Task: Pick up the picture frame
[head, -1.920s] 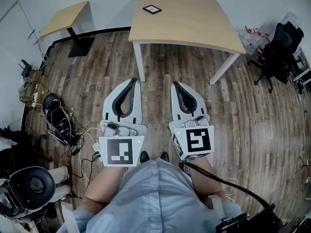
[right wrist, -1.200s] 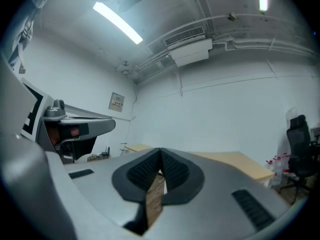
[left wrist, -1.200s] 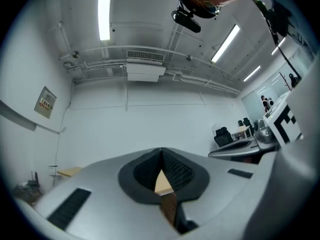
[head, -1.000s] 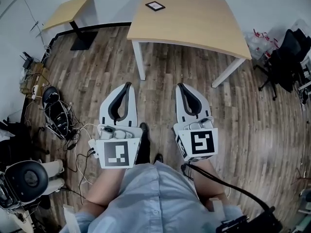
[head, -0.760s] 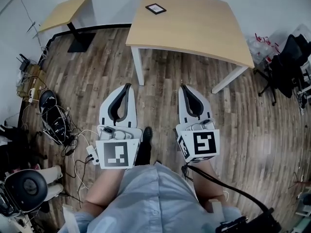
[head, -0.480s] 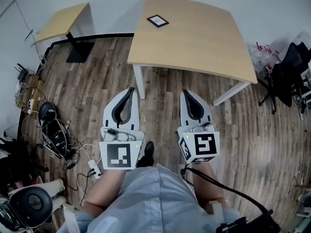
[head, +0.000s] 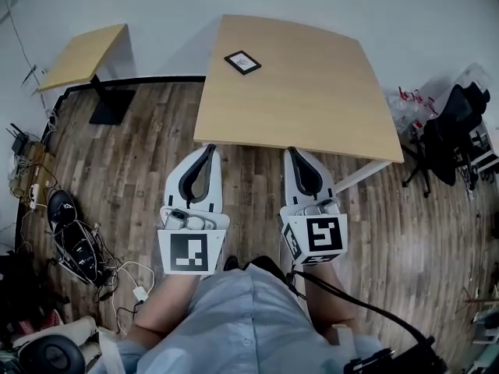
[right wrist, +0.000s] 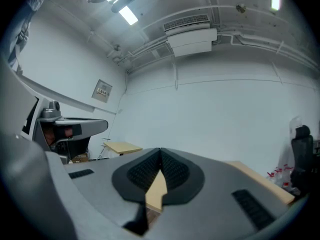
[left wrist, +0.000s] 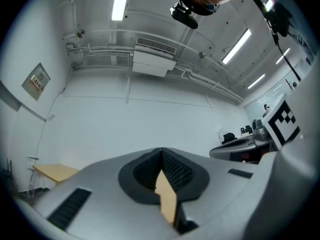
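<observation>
Well apart from the picture frame (head: 242,61), left tongs (head: 209,148) and right tongs (head: 291,151) are clenched.

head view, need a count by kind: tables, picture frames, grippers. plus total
Tables: 2 (large table, small table)
Picture frames: 1 (picture frame, lying on the large table)
Grippers: 2 (left gripper, right gripper, both shut, holding nothing)
Total: 5
</observation>
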The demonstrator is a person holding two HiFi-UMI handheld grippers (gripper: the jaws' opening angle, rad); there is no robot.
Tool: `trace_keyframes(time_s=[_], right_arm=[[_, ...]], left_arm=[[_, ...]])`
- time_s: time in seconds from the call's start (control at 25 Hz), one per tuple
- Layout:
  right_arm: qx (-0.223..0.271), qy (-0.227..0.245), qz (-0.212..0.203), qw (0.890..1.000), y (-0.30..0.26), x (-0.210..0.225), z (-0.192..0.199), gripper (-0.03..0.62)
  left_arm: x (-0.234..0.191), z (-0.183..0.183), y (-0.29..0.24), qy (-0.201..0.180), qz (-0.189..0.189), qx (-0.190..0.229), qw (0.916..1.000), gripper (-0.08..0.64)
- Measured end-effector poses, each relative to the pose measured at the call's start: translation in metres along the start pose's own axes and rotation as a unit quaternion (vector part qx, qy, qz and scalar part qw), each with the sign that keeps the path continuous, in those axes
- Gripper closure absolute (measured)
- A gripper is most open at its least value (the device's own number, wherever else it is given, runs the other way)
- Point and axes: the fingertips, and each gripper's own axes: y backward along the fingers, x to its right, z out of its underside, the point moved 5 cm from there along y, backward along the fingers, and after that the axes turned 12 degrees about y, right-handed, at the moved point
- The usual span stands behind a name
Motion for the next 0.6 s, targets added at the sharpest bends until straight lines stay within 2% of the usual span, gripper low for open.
trace_keyframes(time_s=[0.28,0.6], right_arm=[[-0.017,-0.016,0.0,1.0,-0.028,0.015,0.02,0.591],[-0.017,-0.039,-0.016,0.999,-0.09,0.048,0.045,0.591]], left_arm=[[-0.01,0.019,-0.032,0.003,-0.002,-0.026,0.9997,0.558],[-0.021,0.035,-0.095,-0.014,-0.013,-0.044,0.9989,0.558]])
